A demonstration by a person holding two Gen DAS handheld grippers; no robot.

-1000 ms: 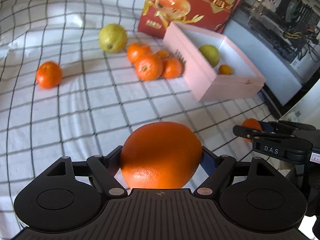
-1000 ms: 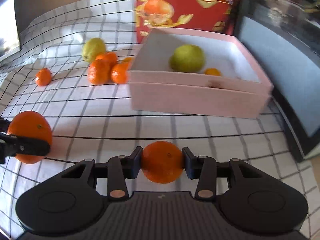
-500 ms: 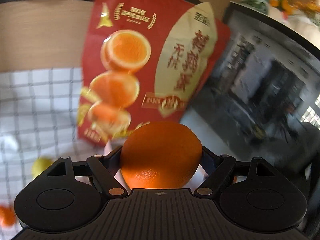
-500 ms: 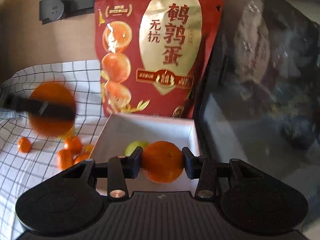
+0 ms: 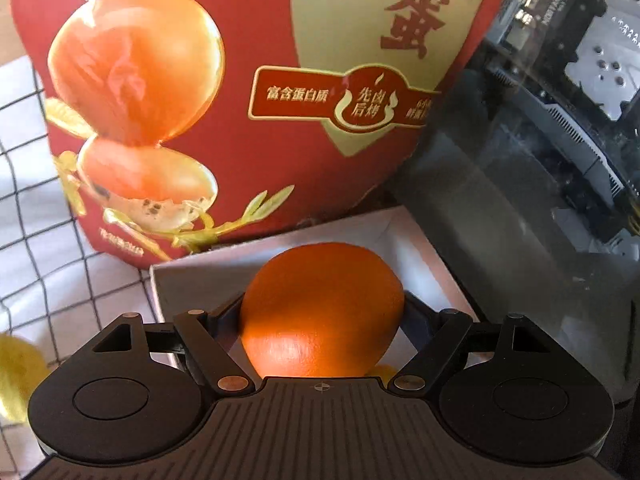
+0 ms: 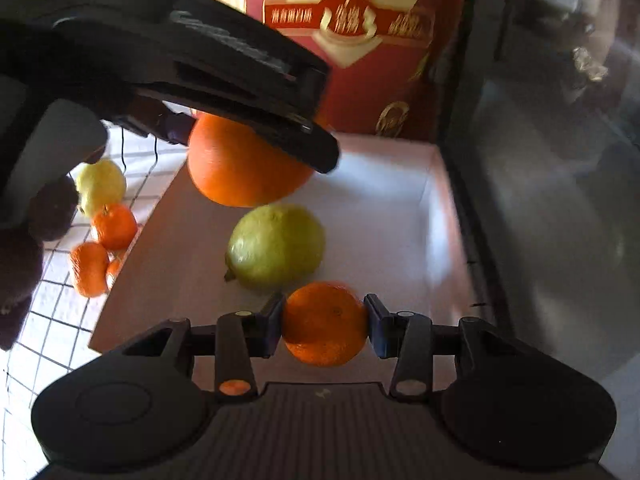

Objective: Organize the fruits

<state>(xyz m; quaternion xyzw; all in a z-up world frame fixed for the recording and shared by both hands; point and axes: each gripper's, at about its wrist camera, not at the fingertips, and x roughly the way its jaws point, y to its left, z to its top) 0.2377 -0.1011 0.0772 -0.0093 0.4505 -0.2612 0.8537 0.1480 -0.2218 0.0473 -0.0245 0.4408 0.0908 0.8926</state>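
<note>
Checked tablecloth (image 5: 28, 216) — dark glass panel (image 5: 520, 184) right.

Red snack bag (image 5: 240, 120) stands on checked cloth (image 5: 24, 216).

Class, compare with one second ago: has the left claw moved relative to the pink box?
Yes. The left claw, shut on the big orange, has travelled from the checked cloth to above the pink box.
</note>
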